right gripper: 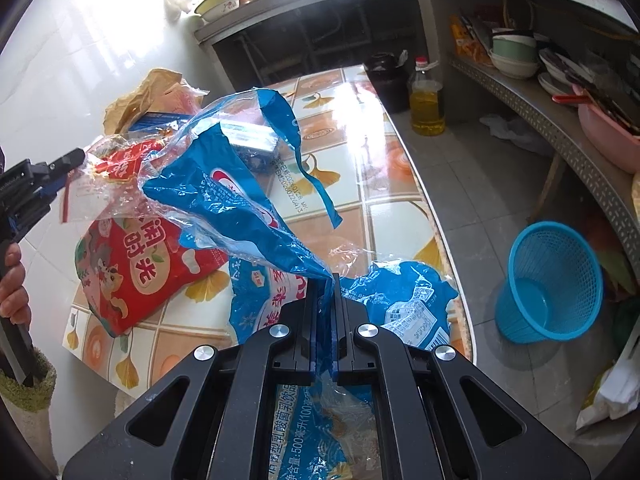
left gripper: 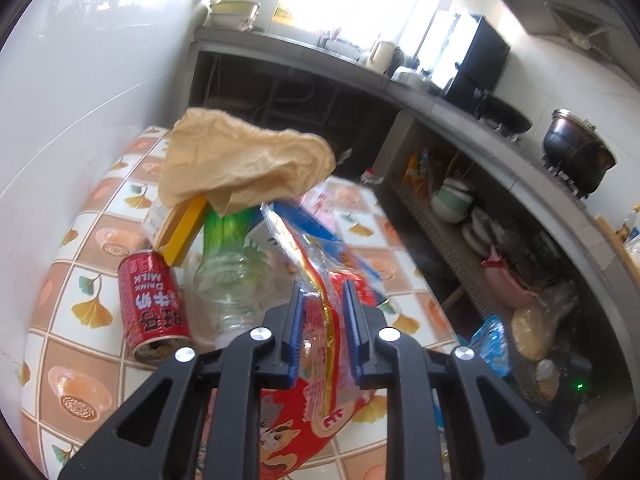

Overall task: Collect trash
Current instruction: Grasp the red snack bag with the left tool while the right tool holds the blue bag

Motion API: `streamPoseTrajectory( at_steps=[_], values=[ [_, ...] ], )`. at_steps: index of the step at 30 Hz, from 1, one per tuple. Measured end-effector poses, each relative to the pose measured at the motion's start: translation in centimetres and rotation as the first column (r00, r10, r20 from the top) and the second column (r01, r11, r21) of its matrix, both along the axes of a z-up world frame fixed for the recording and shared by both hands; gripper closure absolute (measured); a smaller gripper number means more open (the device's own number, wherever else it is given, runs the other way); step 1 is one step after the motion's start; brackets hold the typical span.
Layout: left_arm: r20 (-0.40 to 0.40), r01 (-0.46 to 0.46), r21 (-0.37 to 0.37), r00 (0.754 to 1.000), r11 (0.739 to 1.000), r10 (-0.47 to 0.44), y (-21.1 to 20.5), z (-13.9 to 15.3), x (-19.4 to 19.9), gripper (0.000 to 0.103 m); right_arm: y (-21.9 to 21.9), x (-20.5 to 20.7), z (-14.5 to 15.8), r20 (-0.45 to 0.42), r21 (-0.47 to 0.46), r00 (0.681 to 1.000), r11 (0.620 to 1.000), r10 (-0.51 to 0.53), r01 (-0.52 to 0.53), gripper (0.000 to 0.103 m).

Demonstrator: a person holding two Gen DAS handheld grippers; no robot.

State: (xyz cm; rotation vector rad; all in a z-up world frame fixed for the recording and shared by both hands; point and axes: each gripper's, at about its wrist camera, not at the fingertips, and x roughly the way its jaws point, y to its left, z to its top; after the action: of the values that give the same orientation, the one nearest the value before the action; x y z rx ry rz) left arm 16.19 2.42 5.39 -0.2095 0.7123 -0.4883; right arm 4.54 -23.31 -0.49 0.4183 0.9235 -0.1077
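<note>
My left gripper (left gripper: 324,292) is shut on the crumpled top edge of a red snack bag (left gripper: 320,412), which hangs down toward the tiled table (left gripper: 80,360). In the right wrist view the same gripper (right gripper: 74,158) comes in from the left, holding that red bag (right gripper: 132,268) by its clear top. My right gripper (right gripper: 326,280) is shut on a blue plastic wrapper (right gripper: 240,208), which spreads up and away over the table (right gripper: 360,184). A red milk can (left gripper: 154,304), a clear bottle with a green label (left gripper: 232,276), a yellow box (left gripper: 182,236) and crumpled brown paper (left gripper: 240,160) lie in a heap behind the red bag.
A blue mesh basket (right gripper: 548,284) stands on the floor right of the table. An oil bottle (right gripper: 427,100) and a dark jar (right gripper: 384,76) stand on the floor past the table's far end. Shelves of bowls (right gripper: 516,56) run along the right. A white tiled wall (left gripper: 80,80) is on the left.
</note>
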Motion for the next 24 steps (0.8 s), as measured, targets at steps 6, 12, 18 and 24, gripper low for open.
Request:
streamPoseTrajectory(
  at_steps=[6,12,18,24],
  values=[
    [0.059,0.030,-0.048,0.998,0.998,-0.027,0.0,1.3,-1.1,0.093,-0.2,-0.4,0.6,0.011,0.001,1.000,1.000,-0.010,0.010,0.100],
    [0.104,0.060,-0.084,0.993,0.995,-0.051,-0.2,2.7,-2.6,0.094,-0.4,-1.3,1.3,0.033,0.004,0.999,1.000,-0.017,0.017,0.100],
    [0.160,0.136,-0.092,0.980,0.986,-0.120,-2.4,4.7,-4.1,0.094,-1.6,-2.6,2.0,0.065,0.017,0.996,0.998,-0.059,0.058,0.100],
    [0.170,0.226,-0.061,0.962,0.972,-0.213,-6.9,5.9,-4.5,0.094,-4.3,-4.9,2.5,0.099,0.033,0.985,0.990,-0.140,0.137,0.100]
  ],
)
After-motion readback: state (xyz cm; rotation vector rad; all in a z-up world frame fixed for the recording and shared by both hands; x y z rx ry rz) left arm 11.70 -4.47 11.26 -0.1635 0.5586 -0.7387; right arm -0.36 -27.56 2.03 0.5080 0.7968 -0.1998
